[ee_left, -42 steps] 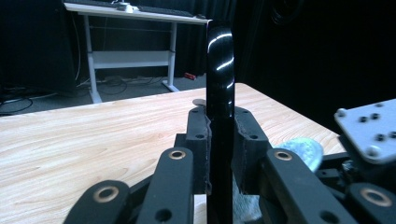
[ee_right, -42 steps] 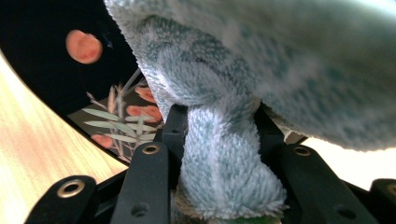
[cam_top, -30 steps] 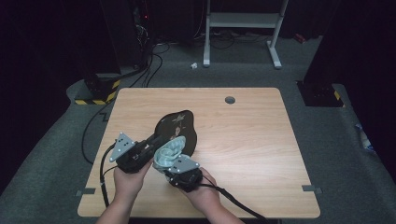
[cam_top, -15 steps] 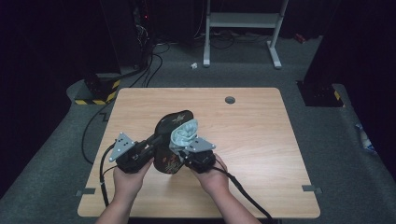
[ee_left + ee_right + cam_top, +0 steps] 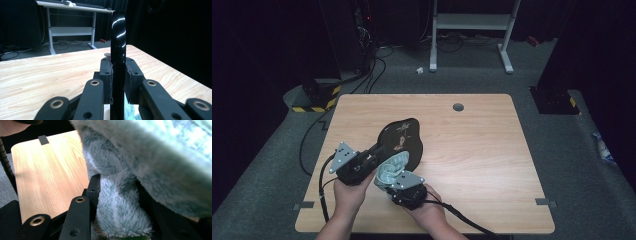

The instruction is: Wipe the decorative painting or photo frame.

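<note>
A glossy black plate [image 5: 401, 142] with a small printed motif sits tilted up off the wooden table [image 5: 472, 150], its lower edge at roughly the 7 o'clock side caught by the left gripper [image 5: 374, 152]. In the left gripper view the plate [image 5: 118, 50] stands edge-on between the two black jaws, whose pads press on both of its faces, so that tool is clamped on the plate. Against the plate's near face, at about its 6 o'clock, lies a fluffy pale blue-grey cloth [image 5: 391, 167], bunched and touching the dark surface. The right gripper [image 5: 396, 179] holds this cloth from below; in the right gripper view the fuzzy cloth [image 5: 117, 202] is pinched tight between the jaws, with more of it spreading above them. Both hands sit near the table's front edge, left of centre. Farther out, a round grommet [image 5: 458, 107] marks the tabletop at 12 o'clock, and a white desk frame [image 5: 472, 30] stands on the grey floor beyond.
</note>
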A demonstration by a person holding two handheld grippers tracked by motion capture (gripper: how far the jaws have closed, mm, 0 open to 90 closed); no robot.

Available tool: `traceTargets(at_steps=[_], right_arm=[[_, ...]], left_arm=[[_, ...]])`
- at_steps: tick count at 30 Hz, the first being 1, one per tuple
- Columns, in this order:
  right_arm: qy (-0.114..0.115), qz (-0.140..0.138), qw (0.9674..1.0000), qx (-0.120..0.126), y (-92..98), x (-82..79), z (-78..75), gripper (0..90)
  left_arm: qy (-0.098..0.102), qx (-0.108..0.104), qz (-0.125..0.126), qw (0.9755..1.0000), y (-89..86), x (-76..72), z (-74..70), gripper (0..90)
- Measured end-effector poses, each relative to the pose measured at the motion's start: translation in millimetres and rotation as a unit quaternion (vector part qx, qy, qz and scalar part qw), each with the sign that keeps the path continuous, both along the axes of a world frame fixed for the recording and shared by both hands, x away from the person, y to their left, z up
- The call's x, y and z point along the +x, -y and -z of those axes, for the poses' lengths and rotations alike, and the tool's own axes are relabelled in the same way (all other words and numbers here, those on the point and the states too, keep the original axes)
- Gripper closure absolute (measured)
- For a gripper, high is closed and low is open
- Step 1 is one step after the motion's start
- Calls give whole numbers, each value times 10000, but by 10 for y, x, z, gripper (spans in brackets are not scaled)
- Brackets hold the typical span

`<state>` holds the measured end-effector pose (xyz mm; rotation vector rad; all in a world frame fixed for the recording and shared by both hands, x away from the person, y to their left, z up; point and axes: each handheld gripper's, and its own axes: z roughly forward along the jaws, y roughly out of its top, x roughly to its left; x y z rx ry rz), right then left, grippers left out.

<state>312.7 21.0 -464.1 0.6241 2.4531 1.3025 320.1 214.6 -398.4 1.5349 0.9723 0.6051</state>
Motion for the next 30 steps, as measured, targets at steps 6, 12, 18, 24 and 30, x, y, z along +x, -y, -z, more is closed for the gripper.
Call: traceTargets(at_steps=[6,12,18,24,30], right_arm=[[-8,365,9993,75,165,280,-75,648],[19,936,9956,58,361,577,-77,647],[-258,624,9975,-219,287,431,167,654],[-192,-68,9989,-432,21,2,328,654],[-230,222,9990,-306,131,170,305,651]], left_arm=[[-19,25,8,10000,-6,10,-8,786],[-15,30,25,10000,-1,11,-7,785],[-28,38,-71,10000,13,21,-11,786],[-21,46,-59,10000,8,19,-8,787],[-34,38,-66,10000,7,24,-12,786]])
